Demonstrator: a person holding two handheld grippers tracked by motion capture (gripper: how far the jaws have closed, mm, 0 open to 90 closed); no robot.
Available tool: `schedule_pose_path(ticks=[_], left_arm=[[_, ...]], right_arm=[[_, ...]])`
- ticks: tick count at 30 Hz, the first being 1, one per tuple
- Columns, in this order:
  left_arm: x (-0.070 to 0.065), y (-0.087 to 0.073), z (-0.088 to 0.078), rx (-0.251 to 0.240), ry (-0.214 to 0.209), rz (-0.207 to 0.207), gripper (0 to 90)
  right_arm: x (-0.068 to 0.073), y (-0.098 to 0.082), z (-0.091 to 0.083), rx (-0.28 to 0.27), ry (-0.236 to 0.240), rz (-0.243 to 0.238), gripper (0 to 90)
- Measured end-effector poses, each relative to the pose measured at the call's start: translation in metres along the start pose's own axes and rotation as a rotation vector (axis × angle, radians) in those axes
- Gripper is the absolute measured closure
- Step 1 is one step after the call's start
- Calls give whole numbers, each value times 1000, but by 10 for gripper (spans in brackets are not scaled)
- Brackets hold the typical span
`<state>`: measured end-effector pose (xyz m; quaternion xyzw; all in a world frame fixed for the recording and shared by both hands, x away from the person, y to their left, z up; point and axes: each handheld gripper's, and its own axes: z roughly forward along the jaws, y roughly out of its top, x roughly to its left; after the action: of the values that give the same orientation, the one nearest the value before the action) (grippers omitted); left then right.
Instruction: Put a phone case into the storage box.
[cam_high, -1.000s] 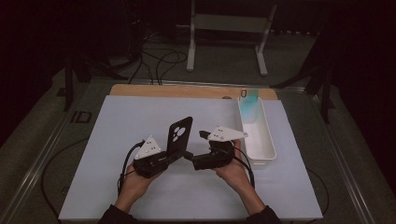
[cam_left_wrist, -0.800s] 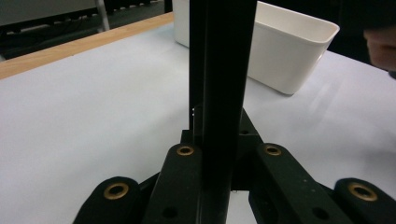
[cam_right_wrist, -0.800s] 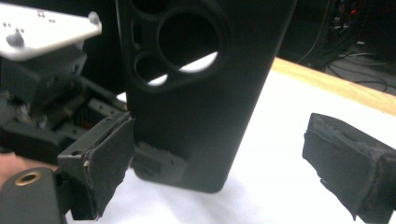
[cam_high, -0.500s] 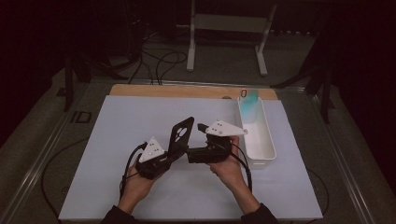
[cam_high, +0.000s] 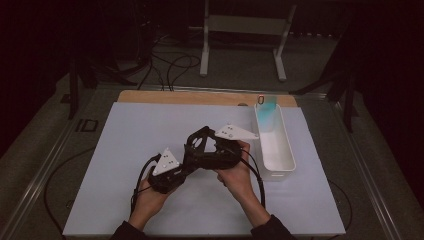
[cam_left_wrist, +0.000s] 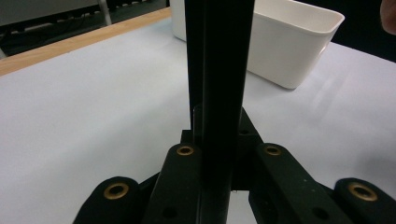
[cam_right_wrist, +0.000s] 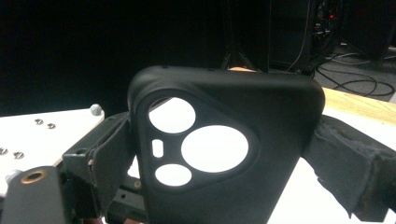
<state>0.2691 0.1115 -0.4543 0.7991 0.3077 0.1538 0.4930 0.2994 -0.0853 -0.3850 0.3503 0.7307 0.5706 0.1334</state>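
Over the white bench (cam_high: 120, 150), we held a black phone case (cam_right_wrist: 219, 154) up in the air between two hand-held tools, a hand-over that looked about half done. Our left tool (cam_high: 172, 172) was clamped on the case's lower end, its jaws drawn in tight on the thin edge that rose straight up the middle of the left gripper view (cam_left_wrist: 219, 93). Our right tool (cam_high: 212, 152) had its padded jaws set on either flank of the case, right at its sides near the camera cut-outs; we could not tell whether they pressed or merely bracketed it. Both forearms came in low from the near edge, hands tilted toward each other, the right a little higher. Next, by our reckoning, the right tool needed a sure squeeze before the left let go, perhaps on the way to the white bin (cam_high: 275, 145) standing just to the right.
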Motion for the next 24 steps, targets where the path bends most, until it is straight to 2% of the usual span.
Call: schedule_pose_path(ticks=[11,16,23,24], left_arm=[[-3,0,2,4,-13,-7,845],[-3,0,3,3,-10,-3,836],[-1,0,1,1,-12,-10,763],[-1,0,1,2,-13,-10,726]], right_arm=[[-1,0,4,8,-6,21,123],[3,0,3,3,-21,0,141],[5,0,3,5,-16,-16,144],[5,-1,4,4,-17,-16,145]])
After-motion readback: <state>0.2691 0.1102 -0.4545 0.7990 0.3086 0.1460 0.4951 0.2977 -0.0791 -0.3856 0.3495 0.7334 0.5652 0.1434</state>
